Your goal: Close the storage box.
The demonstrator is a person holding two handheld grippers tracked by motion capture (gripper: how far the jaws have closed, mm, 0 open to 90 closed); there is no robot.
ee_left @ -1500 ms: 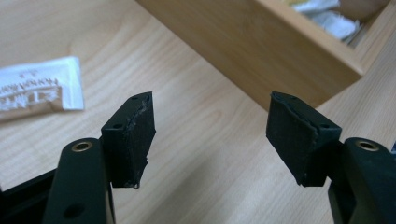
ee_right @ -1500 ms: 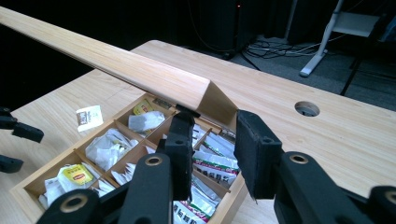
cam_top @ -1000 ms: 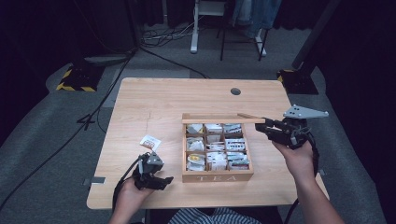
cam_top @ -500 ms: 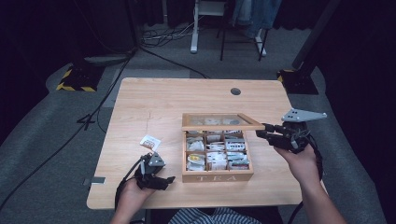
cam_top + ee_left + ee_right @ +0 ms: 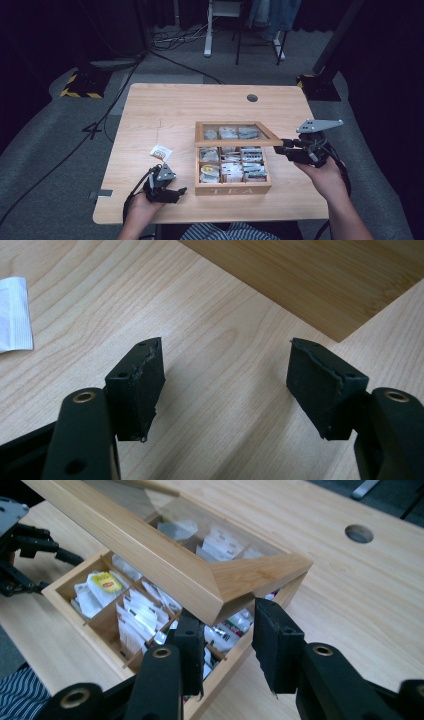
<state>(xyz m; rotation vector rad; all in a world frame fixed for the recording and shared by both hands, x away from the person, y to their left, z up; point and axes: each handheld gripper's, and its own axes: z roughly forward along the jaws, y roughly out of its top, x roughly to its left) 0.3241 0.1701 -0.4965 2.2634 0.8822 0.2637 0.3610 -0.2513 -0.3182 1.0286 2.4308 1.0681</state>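
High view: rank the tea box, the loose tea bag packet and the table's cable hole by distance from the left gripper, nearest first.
From the left gripper:
1. Tea box, just to its right, front wall closest.
2. Loose tea bag packet, on the table beyond the gripper, slightly left. Close to the box's distance, but a bit farther.
3. Cable hole, far side of the table, to the right, clearly farthest.

Tea box (image 5: 95, 625): compartments beyond the right gripper (image 5: 227, 645) partly hidden under the raised lid (image 5: 165, 565); print on the sachets too small to read. White sachet (image 5: 14, 315): cut off by the picture's edge, up and left of the left gripper (image 5: 225, 385). Whether the right gripper's pads press the lid's corner cannot be told.
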